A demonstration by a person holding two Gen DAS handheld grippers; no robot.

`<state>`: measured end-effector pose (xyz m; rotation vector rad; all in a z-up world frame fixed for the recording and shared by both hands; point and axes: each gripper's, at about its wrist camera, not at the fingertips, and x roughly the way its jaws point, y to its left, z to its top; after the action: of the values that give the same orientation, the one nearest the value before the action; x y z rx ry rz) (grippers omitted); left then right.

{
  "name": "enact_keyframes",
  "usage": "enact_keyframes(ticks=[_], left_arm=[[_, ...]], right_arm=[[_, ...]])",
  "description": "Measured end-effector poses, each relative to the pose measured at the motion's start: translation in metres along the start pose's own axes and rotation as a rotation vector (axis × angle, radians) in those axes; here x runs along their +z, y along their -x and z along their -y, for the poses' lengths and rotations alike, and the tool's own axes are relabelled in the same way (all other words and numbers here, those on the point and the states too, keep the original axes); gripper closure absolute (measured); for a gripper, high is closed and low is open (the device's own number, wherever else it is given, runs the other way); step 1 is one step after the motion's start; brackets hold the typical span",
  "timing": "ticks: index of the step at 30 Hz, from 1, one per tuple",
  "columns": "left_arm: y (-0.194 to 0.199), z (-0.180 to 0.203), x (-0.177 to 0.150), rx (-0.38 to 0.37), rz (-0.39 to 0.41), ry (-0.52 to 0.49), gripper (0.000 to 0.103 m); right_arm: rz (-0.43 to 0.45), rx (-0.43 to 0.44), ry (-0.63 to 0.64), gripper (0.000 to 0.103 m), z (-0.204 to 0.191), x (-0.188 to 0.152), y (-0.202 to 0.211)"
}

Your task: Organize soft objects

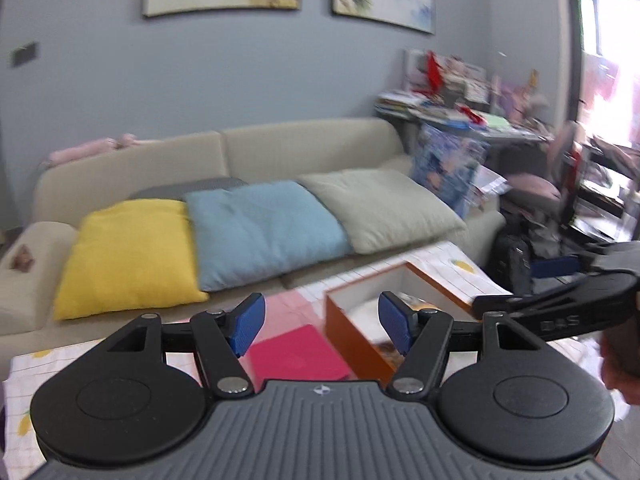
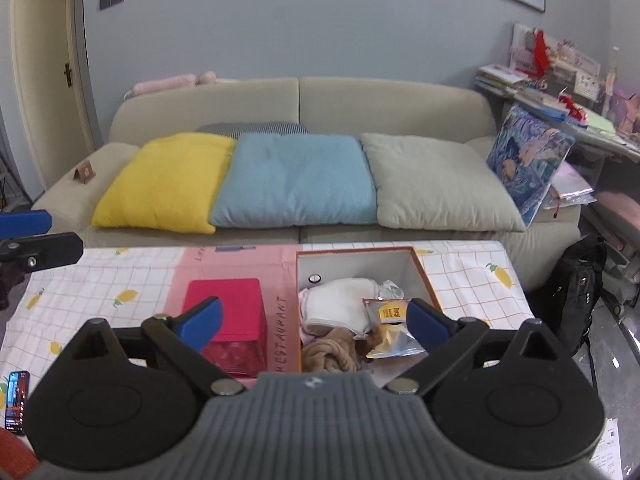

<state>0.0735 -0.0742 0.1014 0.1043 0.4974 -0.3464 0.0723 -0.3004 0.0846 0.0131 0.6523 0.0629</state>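
Gaping wide and holding nothing, both the left gripper (image 1: 321, 322) and right gripper (image 2: 316, 322) hover over the checked tablecloth (image 2: 100, 276). Soft cloths (image 2: 340, 306), white and brown, lie crumpled in the orange-walled box (image 2: 424, 276) beside a crinkly foil packet (image 2: 390, 330). Motion blur smears the left view; three plump cushions (image 2: 296, 180) line the sofa (image 2: 392, 104).

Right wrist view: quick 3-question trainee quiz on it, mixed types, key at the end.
1. True or false: the right gripper has its jaws shut on a cushion.
2. Which cushion lies between the other two on the sofa? A) yellow cushion B) blue cushion C) beige cushion
3. Fill in: the white cloth lies inside the ____ box.

Key: 1 false, the jaws are open and hold nothing; 2 B; 3 orange.
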Motion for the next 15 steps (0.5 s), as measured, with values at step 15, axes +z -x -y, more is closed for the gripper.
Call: enact_keyframes(ticks=[15], left_arm=[[0.061,0.005,-0.061,0.248,0.211,0.121,0.009]], right_arm=[[0.194,-0.036,-0.072,0.004,-0.054,-0.066,0.068]])
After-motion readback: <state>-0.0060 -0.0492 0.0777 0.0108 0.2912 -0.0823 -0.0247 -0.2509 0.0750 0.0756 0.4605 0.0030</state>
